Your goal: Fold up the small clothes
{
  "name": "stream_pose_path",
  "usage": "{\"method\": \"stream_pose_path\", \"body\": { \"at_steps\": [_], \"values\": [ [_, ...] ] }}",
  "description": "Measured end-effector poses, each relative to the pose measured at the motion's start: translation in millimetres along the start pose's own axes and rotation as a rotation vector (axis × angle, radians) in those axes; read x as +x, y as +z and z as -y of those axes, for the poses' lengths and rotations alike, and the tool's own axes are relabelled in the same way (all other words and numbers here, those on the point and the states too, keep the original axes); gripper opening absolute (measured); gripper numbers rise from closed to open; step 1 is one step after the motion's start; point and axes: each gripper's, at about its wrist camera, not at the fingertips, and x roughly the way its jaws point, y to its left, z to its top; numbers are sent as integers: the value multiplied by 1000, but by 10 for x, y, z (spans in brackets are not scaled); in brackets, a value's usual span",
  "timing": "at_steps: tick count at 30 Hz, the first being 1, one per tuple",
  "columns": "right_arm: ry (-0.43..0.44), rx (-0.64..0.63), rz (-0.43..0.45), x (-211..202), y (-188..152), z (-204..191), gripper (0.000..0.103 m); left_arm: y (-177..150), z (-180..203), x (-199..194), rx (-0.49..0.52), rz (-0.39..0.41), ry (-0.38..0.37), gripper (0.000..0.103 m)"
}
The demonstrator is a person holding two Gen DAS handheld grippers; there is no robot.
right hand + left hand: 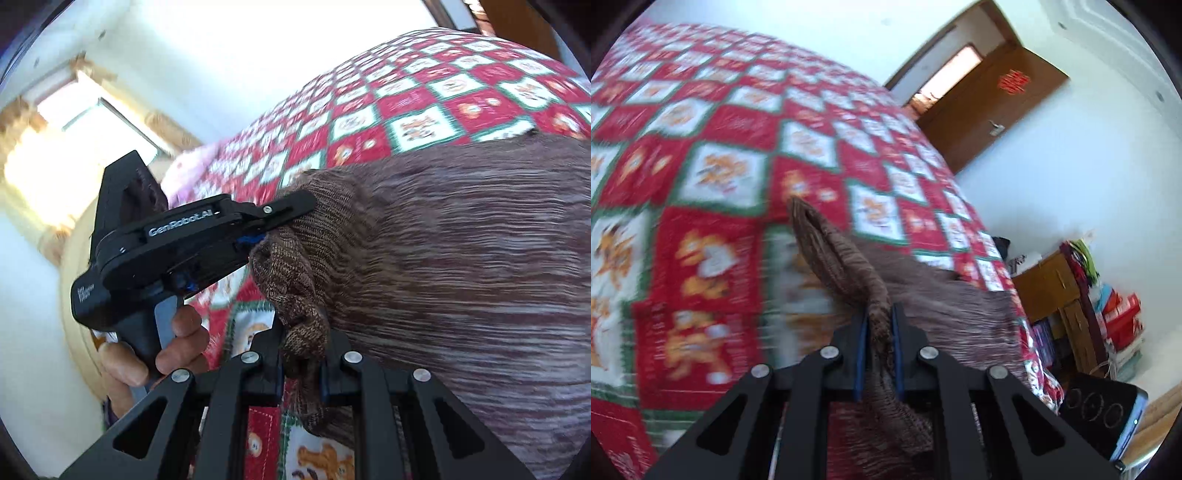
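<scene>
A brown knitted sweater with a ribbed hem lies partly lifted over the red, white and green patterned bedspread. My left gripper is shut on a bunched edge of the sweater, which rises between its blue pads. In the right wrist view my right gripper is shut on the ribbed hem. The left gripper shows there too, held by a hand, pinching the same hem just above and to the left.
The bedspread covers the whole bed. A brown wooden door stands open at the back. A wooden cabinet with stacked boxes sits by the white wall. A bright window is at the left.
</scene>
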Motion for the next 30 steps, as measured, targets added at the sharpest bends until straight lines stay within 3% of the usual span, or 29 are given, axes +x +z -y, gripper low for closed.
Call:
{"method": "stream_pose_path", "body": {
  "at_steps": [9, 17, 24, 27, 30],
  "values": [
    [-44, 159, 144, -926, -127, 570, 14, -95, 966, 622, 145, -73, -30, 8],
    [-94, 273, 199, -1441, -421, 1065, 13, -420, 1474, 1052, 233, -154, -38, 3],
    [-112, 304, 177, -1436, -614, 1251, 13, -594, 1560, 1195, 260, -182, 29, 3],
    [-111, 291, 167, -1380, -649, 1248, 13, -609, 1452, 986, 236, -176, 27, 3],
    [-62, 320, 166, -1418, -642, 1295, 13, -686, 1332, 662, 222, -166, 7, 13]
  ]
}}
